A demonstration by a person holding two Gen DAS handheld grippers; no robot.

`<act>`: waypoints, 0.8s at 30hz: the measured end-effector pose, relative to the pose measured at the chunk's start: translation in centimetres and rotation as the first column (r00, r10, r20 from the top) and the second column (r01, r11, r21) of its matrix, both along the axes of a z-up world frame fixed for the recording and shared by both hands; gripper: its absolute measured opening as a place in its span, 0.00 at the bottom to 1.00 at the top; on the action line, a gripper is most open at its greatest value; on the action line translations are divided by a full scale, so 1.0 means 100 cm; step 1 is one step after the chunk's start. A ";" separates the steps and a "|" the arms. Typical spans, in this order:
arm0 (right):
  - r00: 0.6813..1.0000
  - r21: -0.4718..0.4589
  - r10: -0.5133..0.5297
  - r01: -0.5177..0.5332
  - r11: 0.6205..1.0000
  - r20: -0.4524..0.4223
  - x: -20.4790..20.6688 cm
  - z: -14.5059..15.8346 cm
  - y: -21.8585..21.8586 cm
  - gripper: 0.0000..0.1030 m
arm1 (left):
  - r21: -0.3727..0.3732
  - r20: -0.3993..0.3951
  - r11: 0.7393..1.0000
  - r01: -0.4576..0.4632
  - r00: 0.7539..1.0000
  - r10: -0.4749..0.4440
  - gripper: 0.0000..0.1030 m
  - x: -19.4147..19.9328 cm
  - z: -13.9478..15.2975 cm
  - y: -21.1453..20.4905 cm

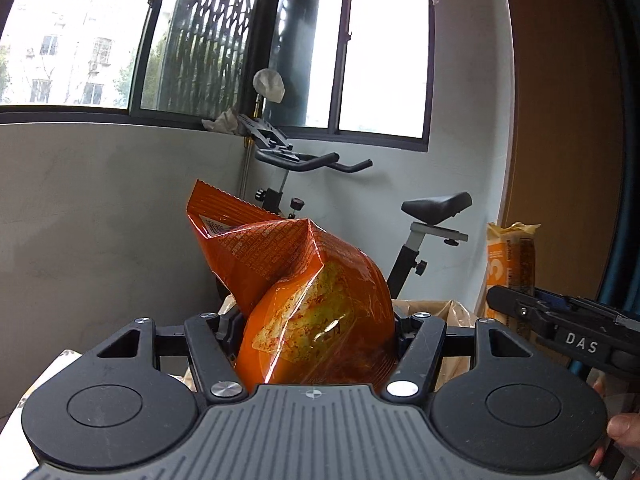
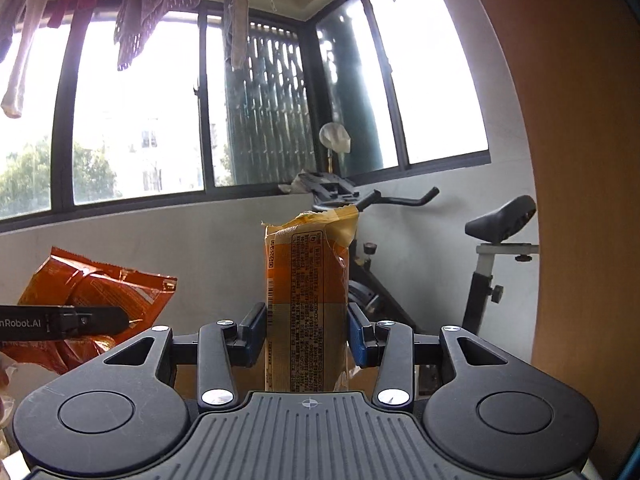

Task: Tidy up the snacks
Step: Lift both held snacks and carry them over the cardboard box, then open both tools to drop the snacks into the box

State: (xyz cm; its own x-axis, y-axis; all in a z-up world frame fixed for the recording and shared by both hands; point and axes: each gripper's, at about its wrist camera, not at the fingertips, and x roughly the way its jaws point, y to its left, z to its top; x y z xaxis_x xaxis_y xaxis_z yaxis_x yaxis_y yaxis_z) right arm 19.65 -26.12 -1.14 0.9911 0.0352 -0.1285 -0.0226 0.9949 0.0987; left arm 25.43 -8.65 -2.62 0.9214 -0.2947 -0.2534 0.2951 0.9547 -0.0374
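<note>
My left gripper [image 1: 314, 330] is shut on a puffy orange snack bag [image 1: 304, 288], held up in the air with its crimped top pointing up and left. The same orange snack bag [image 2: 100, 292] shows at the left of the right wrist view, with the left gripper's finger [image 2: 92, 320] across it. My right gripper [image 2: 306, 332] is shut on a tall yellow-orange snack packet [image 2: 306, 300], held upright between the blue pads, its torn top open. That yellow-orange snack packet [image 1: 512, 264] also appears at the right edge of the left wrist view, above the right gripper's fingers [image 1: 560, 320].
An exercise bike [image 1: 420, 220] stands ahead against the grey wall under the windows [image 1: 380, 60]. A wooden panel [image 1: 568, 120] rises on the right. Brown paper bags or cartons [image 1: 440, 312] lie low behind the fingers. Laundry [image 2: 152, 0] hangs overhead. A person's fingers [image 1: 624, 428] show at the right edge.
</note>
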 end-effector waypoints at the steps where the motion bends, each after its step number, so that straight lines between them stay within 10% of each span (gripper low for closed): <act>1: 1.000 -0.004 -0.001 0.001 1.000 -0.022 0.009 -0.004 0.001 0.37 | 0.017 -0.006 1.000 -0.005 1.000 0.005 0.65 0.008 -0.003 -0.006; 13: 0.970 0.013 -0.039 0.043 0.999 -0.240 0.040 -0.052 0.012 0.38 | 0.138 -0.151 0.988 -0.062 0.985 0.083 0.73 0.063 -0.039 -0.024; 16: 0.972 -0.017 -0.043 0.040 0.999 -0.233 0.036 -0.055 0.015 0.40 | 0.099 -0.184 0.994 -0.038 0.981 0.056 0.91 0.061 -0.041 -0.015; 24: 0.976 -0.015 -0.025 0.023 1.000 -0.215 0.015 -0.048 0.016 0.46 | 0.134 -0.157 0.990 -0.049 0.985 0.070 0.92 0.032 -0.033 0.004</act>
